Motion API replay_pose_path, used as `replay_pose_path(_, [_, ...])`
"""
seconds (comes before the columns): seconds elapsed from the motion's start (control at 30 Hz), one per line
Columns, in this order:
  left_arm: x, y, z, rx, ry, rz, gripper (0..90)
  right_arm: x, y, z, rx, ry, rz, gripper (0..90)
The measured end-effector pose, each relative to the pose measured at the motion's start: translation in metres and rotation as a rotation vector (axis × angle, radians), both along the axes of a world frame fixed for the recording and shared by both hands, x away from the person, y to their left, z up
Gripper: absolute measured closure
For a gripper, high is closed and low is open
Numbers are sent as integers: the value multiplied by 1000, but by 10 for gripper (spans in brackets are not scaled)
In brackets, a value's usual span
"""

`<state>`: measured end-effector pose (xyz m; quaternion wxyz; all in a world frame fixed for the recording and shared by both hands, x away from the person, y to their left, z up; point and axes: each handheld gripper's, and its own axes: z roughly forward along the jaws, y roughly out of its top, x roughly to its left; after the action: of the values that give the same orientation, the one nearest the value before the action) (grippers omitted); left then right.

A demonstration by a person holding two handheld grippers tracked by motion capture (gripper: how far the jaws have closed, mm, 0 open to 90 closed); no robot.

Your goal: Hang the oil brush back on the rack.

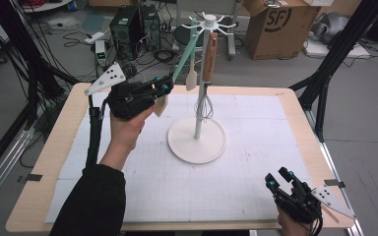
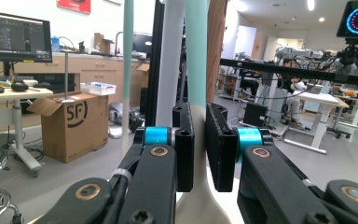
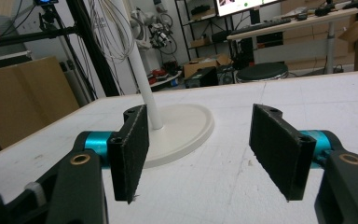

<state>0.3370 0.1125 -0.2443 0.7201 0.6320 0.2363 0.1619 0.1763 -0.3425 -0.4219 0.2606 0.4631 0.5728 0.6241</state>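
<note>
Left gripper (image 2: 199, 154) clamping spatula (image 2: 196, 56), blade cut off

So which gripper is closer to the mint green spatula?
The left gripper: it is shut on the mint green spatula. The right gripper sits open at the table's near right corner.

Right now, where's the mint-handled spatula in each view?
High view: mint-handled spatula slants from the rack's top hooks down to the left tool, upper centre.
Left gripper view: its handle rises at centre, clamped between the two black jaws.
Right gripper view: not in it.
Shared landmark: white rack, centre of the table in the high view, its pole behind the handle, its base ahead of the right tool.
</note>
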Motion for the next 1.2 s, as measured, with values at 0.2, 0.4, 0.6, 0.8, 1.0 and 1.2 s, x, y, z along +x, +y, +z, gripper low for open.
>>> replay_pose_path(0.2, [2,-2,-1,2,11,1,822,-1,-1,0,1,-4,-3,372])
replay_pose_path(0.4, [3,-5,-4,2,18,-7,813,-2,-1,1,5,-6,-3,373])
replay_pose_path(0.6, [5,-8,-7,5,28,25,691,-3,-2,1,4,-9,-6,373])
replay_pose_path(0.8, [4,-3,-14,5,63,42,480,-3,-1,1,-7,-10,0,373])
replay_pose_path(1.0, [-3,5,-23,6,67,47,379,-3,1,1,-12,-13,3,372])
replay_pose_path(1.2, [-12,15,-31,14,63,64,279,-1,6,2,-10,-20,23,313])
